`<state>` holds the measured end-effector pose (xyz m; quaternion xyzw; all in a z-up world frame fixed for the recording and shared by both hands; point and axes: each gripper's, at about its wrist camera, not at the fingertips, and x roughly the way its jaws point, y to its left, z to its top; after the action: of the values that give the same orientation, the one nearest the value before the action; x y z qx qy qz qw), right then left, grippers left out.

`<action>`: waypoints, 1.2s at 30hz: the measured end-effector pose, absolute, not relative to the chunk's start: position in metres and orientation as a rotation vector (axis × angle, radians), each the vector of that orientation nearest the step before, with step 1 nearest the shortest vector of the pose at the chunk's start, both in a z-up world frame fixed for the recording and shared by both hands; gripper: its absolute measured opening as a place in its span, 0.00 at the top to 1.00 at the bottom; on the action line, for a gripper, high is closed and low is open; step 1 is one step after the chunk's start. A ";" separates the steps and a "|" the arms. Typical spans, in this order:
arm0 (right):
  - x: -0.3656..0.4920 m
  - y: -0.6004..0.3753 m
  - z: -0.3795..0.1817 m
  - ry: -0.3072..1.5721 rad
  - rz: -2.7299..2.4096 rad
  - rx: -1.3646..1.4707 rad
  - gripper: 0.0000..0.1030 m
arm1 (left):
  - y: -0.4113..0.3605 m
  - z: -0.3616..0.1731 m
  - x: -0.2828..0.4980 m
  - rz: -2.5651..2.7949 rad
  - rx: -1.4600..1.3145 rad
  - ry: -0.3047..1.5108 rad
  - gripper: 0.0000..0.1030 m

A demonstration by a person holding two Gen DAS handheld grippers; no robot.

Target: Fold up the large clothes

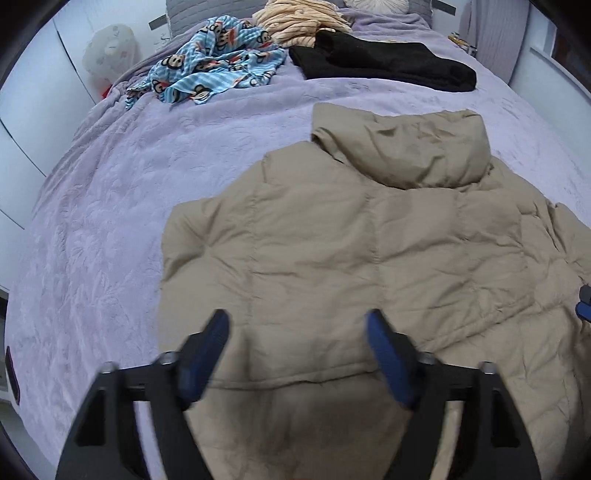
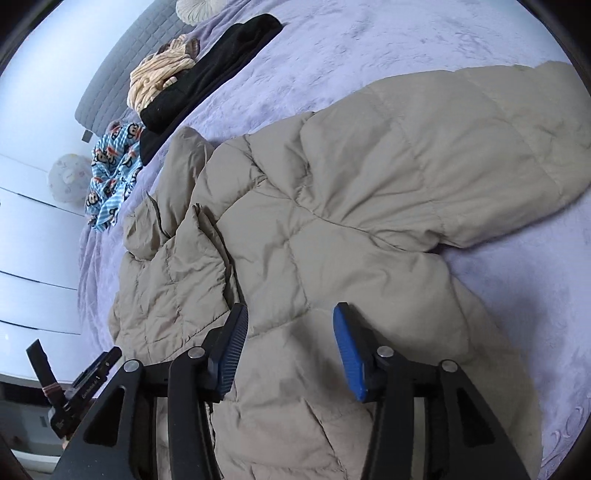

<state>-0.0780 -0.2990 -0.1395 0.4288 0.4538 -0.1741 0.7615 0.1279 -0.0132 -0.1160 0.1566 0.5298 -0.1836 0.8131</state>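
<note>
A beige quilted hooded jacket [image 1: 351,251] lies spread flat on the lavender bedspread [image 1: 110,221], its hood [image 1: 406,147] towards the headboard. My left gripper [image 1: 297,321] hovers over the jacket's lower left part, jaws wide apart, nothing between the blue pads [image 1: 384,354]. In the right wrist view the jacket [image 2: 332,229] shows one sleeve [image 2: 480,140] stretched out to the upper right. My right gripper [image 2: 291,314] is open above the jacket body, with only loose fabric below it. The left gripper's black body [image 2: 77,384] shows at the lower left there.
Near the headboard lie a folded black garment [image 1: 380,62], a blue monkey-print cloth [image 1: 218,62] and a cream striped cloth [image 1: 295,18]. White cupboard doors [image 1: 33,110] stand beside the bed's left edge. Bare bedspread lies left of the jacket.
</note>
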 end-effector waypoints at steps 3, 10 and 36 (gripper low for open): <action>-0.099 -0.311 -0.136 0.973 -0.400 0.951 0.48 | -0.035 -0.109 0.106 -0.431 0.349 1.114 0.02; -0.155 -0.359 -0.138 0.929 -0.494 1.016 0.27 | -0.081 -0.116 0.075 -0.429 0.412 1.162 0.02; -0.247 -0.558 -0.201 0.320 -0.620 1.646 0.10 | -0.165 -0.117 0.045 -0.565 0.415 1.232 0.02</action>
<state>-0.2471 -0.5585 -0.2006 0.7176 0.1394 -0.2705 0.6265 0.0452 -0.1653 -0.1166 0.1906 0.5659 -0.2594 0.7591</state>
